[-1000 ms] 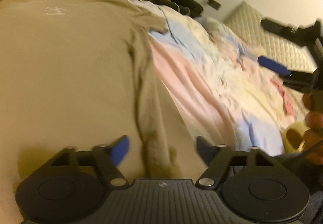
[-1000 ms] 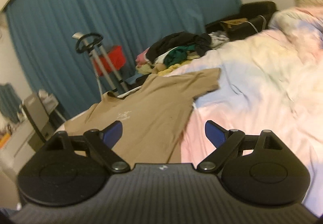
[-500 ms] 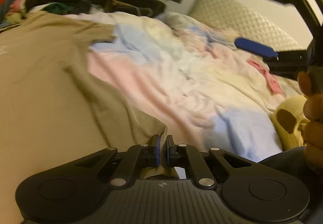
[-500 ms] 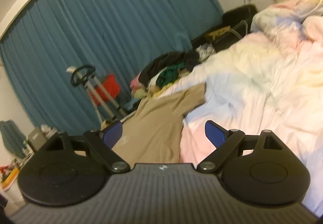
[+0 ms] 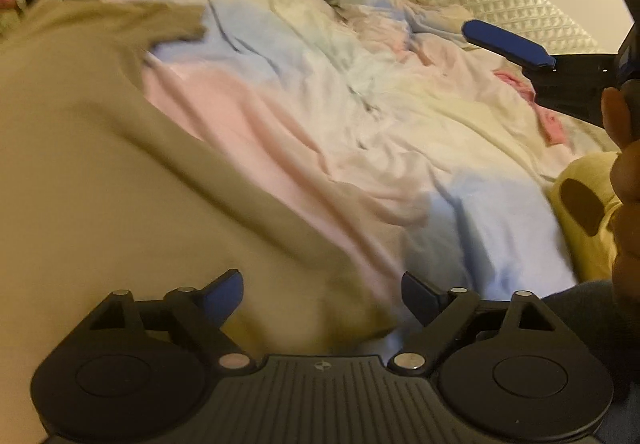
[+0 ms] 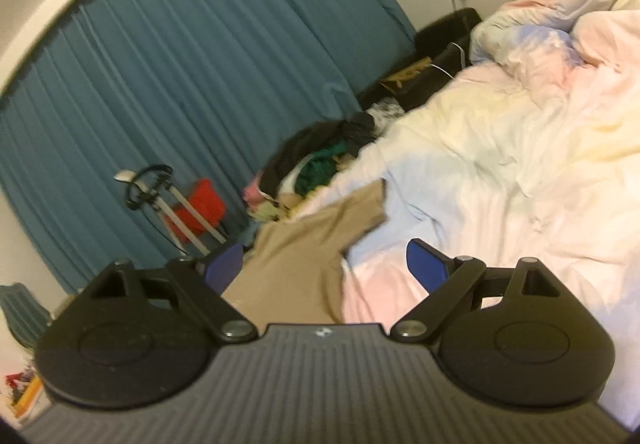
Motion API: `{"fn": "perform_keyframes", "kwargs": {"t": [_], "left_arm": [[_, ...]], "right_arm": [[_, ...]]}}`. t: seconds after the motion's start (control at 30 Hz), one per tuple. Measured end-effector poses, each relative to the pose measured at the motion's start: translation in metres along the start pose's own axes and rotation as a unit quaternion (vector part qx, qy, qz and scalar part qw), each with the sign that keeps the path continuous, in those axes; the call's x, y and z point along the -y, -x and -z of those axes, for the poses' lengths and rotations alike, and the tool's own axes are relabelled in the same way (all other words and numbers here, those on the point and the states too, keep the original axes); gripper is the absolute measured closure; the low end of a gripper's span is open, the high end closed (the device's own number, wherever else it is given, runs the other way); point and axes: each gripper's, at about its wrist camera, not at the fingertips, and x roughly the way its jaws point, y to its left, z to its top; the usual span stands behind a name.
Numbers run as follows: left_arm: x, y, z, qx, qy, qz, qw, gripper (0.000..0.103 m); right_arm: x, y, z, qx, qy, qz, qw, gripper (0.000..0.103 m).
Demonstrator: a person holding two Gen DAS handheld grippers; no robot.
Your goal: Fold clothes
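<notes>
No readable text or labels.

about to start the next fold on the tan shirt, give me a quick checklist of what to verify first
1. Left gripper jaws have just been opening, nothing pinched between them: ok.
2. Right gripper jaws open and empty: ok.
3. Tan t-shirt lying spread on the pastel duvet: ok.
4. Shirt free of wrinkles: cannot tell, picture blurred.
5. Far sleeve flat and clear of the clothes pile: ok.
</notes>
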Motion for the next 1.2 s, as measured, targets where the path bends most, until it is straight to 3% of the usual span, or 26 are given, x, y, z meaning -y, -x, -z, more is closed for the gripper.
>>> {"fn": "perform_keyframes", "kwargs": {"t": [0.13,0.27,0.53,0.83,1.03,1.2], "left_arm": [[-0.022,0.034,-0.006,0.026,0.007,-0.064,0.9976,0.009],[-0.046,0.074,-0.01,0.074,0.036,-0.12,0.9893,0.004],[-0.076,0.139,-0.003,0.166,0.096,-0.157,0.9688,0.001],[-0.086,0.167,0.015,0.203,0.111,-0.207,0.9506,0.0],[-0.105,0.166,0.024,0.2,0.165,-0.225,0.9393,0.0],[-0.13,0.164,0.029,0.205,0.22,-0.24,0.9231,0.0]], "right_arm": [[-0.005,0.004,-0.001,0.015,0.005,-0.023,1.0,0.013],[-0.012,0.004,0.001,0.017,0.017,-0.031,0.999,0.012],[-0.025,-0.023,0.013,-0.02,0.007,-0.042,0.999,0.012],[-0.029,-0.11,0.027,-0.067,-0.015,-0.033,0.997,0.012],[0.007,-0.184,0.037,-0.099,-0.097,-0.035,0.99,0.012],[0.044,-0.248,0.047,-0.113,-0.144,-0.018,0.983,0.012]]}}
